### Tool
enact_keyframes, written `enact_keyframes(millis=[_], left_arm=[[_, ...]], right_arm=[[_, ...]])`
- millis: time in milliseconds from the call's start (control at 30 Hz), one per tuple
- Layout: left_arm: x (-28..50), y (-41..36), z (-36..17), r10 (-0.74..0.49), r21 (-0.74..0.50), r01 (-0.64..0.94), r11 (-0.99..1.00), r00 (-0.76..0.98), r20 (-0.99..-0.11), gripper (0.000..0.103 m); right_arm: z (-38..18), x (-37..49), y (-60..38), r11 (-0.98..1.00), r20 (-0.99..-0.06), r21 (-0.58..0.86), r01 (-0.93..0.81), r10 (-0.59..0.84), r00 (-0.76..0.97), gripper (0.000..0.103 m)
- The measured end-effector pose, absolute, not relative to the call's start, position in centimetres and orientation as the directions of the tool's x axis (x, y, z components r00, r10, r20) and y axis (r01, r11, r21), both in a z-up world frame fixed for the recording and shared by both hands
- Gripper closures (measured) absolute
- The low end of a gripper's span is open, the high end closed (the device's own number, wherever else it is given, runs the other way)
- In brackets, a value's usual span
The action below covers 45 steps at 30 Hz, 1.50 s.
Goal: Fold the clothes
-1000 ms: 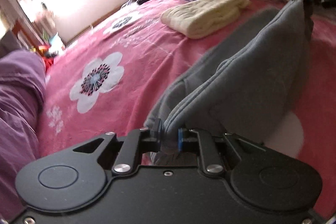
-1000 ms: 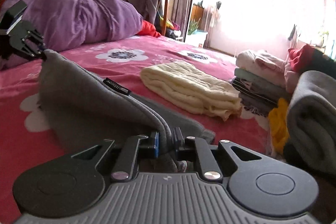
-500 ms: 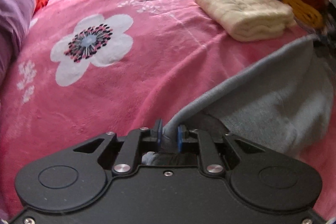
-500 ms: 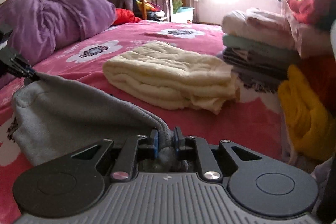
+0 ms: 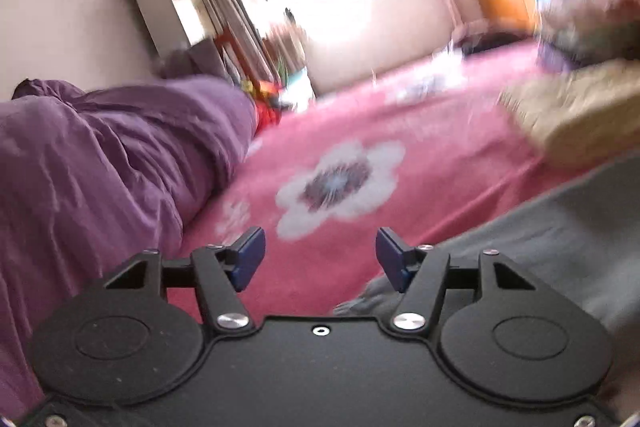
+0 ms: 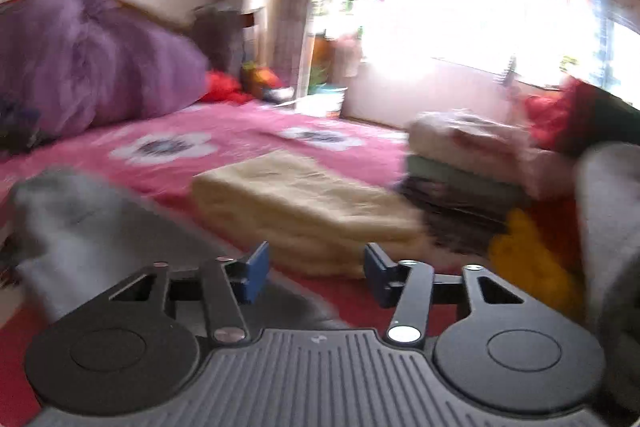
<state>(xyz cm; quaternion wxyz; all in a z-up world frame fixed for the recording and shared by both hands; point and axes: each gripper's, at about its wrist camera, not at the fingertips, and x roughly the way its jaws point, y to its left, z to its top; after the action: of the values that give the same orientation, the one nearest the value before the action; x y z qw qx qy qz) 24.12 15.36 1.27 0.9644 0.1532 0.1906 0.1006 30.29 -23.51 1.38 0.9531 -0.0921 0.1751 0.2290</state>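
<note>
With left gripper [image 5: 320, 254] agape, grey garment [image 5: 560, 243] edge beside; pink bedspread [image 5: 400, 131] bare ahead.

A grey garment [image 5: 560, 239] lies on a pink bedspread [image 5: 420, 131] with white flowers, beside a purple quilt [image 5: 100, 155].

Both the left hand-held gripper [image 5: 320, 259] and right hand-held gripper [image 6: 316, 273] have released the grey garment [image 5: 560, 235], jaws now spread.

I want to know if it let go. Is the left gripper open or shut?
Open. The left gripper has its blue-padded fingers spread wide with nothing between them; the grey fleece garment lies on the bed beside it.
</note>
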Motion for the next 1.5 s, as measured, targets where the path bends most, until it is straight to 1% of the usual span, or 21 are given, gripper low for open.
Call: enact_keyframes(millis=[100,167,200,267,333,467,567,667,733,800,833,900,933,1033,1067,1133,1200,1267,1367,1433,1500], left_arm=[[24.3,14.0,-0.2,0.088,0.209,-0.002,0.978,0.911,-0.403,0.041],[27.8,13.7,-4.5,0.124,0.229,0.021,0.973,0.791,-0.599,0.036],[28.6,15.2,-6.0,0.081,0.142,0.008,0.990,0.786,-0.612,0.029],[28.5,16.2,-4.0,0.070,0.097,-0.012,0.995,0.782,-0.619,0.030],[26.8,15.5,-1.1,0.093,0.110,-0.040,0.993,0.839,-0.537,0.030],[23.1,15.0,-0.2,-0.022,-0.082,-0.015,0.997,0.901,-0.434,0.027],[25.7,12.8,-5.2,0.021,0.082,0.037,0.996,0.789,-0.613,0.024],[24.6,12.5,-3.3,0.038,0.098,0.023,0.995,0.821,-0.570,0.025],[23.5,11.0,-1.4,-0.012,0.109,0.079,0.991,0.858,-0.513,0.025],[22.5,9.3,-0.4,-0.086,0.105,0.151,0.983,0.881,-0.465,0.025],[22.6,8.1,-0.7,-0.133,0.093,0.200,0.975,0.869,-0.476,0.025],[24.1,5.7,-3.4,-0.131,0.144,0.274,0.951,0.777,-0.616,0.024],[24.4,6.0,-4.1,-0.126,0.129,0.257,0.958,0.778,-0.615,0.018],[24.3,5.9,-2.0,-0.105,0.143,0.231,0.962,0.803,-0.587,0.024],[23.2,4.8,-1.1,-0.111,0.199,0.250,0.948,0.841,-0.530,0.024],[22.6,3.6,-1.0,-0.149,0.237,0.307,0.922,0.844,-0.515,0.023],[24.6,4.3,-3.9,-0.168,0.132,0.326,0.936,0.744,-0.647,0.021],[25.4,6.2,-3.3,-0.220,0.015,0.300,0.954,0.732,-0.644,0.019],[24.5,7.2,-0.1,-0.197,0.061,0.274,0.960,0.812,-0.550,0.020],[24.2,8.8,0.3,-0.214,-0.005,0.241,0.971,0.853,-0.476,0.020],[24.3,9.7,0.3,-0.247,-0.067,0.242,0.968,0.867,-0.432,0.021]], right_arm=[[-0.8,32.0,-22.8,0.872,-0.464,-0.001,-0.489,0.433,0.773,0.057],[-2.3,33.1,-22.7,0.885,-0.476,-0.015,-0.464,0.402,0.782,0.058],[-2.8,33.5,-22.6,0.887,-0.477,-0.026,-0.461,0.394,0.786,0.058],[-2.2,33.5,-22.8,0.889,-0.473,-0.004,-0.458,0.402,0.784,0.058],[-1.3,32.7,-23.4,0.870,-0.430,0.040,-0.491,0.459,0.778,0.054],[-0.7,31.8,-23.6,0.837,-0.390,0.060,-0.544,0.521,0.759,0.043],[-2.7,32.9,-21.9,0.854,-0.507,-0.064,-0.517,0.418,0.754,0.043],[-1.7,32.0,-21.2,0.843,-0.467,-0.093,-0.530,0.433,0.771,0.046],[-0.3,30.9,-21.5,0.821,-0.395,-0.041,-0.570,0.511,0.764,0.046],[-0.4,31.0,-21.1,0.819,-0.408,-0.037,-0.573,0.511,0.757,0.045],[-0.9,31.3,-20.7,0.823,-0.440,-0.055,-0.566,0.489,0.754,0.045],[-2.9,32.5,-20.1,0.835,-0.532,-0.085,-0.544,0.423,0.733,0.044],[-3.4,32.5,-20.2,0.836,-0.524,-0.085,-0.543,0.426,0.737,0.044],[-1.8,31.5,-20.7,0.831,-0.461,-0.068,-0.552,0.464,0.756,0.046],[-1.5,31.6,-21.0,0.833,-0.455,-0.046,-0.551,0.473,0.754,0.045],[-1.8,32.4,-21.5,0.844,-0.486,-0.008,-0.536,0.465,0.739,0.045],[-3.3,33.1,-21.8,0.850,-0.497,0.004,-0.526,0.458,0.737,0.046],[-2.8,32.5,-21.6,0.853,-0.481,-0.009,-0.522,0.454,0.750,0.048],[-1.6,31.8,-22.7,0.846,-0.407,0.054,-0.530,0.503,0.762,0.048],[-1.2,31.6,-23.1,0.835,-0.356,0.075,-0.546,0.533,0.767,0.048],[-0.8,31.6,-21.9,0.817,-0.395,0.028,-0.576,0.538,0.745,0.050]])
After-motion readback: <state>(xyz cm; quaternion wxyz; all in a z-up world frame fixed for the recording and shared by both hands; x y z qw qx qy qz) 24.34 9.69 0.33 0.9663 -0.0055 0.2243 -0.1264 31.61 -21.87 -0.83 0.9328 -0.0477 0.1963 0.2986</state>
